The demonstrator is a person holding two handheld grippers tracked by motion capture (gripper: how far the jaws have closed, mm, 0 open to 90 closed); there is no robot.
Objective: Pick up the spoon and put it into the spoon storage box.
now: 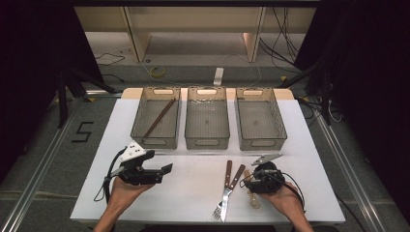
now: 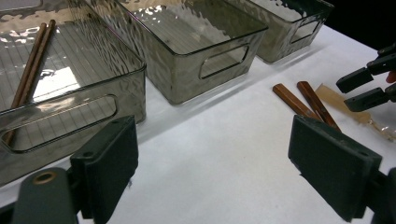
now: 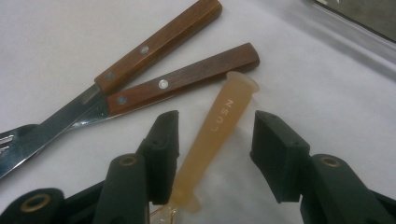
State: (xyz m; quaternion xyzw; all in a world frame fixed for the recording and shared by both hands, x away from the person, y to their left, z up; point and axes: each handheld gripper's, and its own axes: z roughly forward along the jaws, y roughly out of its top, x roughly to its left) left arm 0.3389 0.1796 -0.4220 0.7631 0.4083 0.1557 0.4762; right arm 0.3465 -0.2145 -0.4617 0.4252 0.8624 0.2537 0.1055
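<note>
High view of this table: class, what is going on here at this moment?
A person holds a gripper in each hand. The right gripper is open, its jaws either side of an amber plastic handle lying beside a wooden-handled knife and fork. The left gripper hovers open. Chopsticks lie in the left bin; the other two bins look empty.

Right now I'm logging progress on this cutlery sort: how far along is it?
Done: chopsticks lie in the left bin. In hand: the open right gripper straddles the amber handle on the table, not yet gripped. Left: knife and fork; the left gripper is open, idle.
</note>
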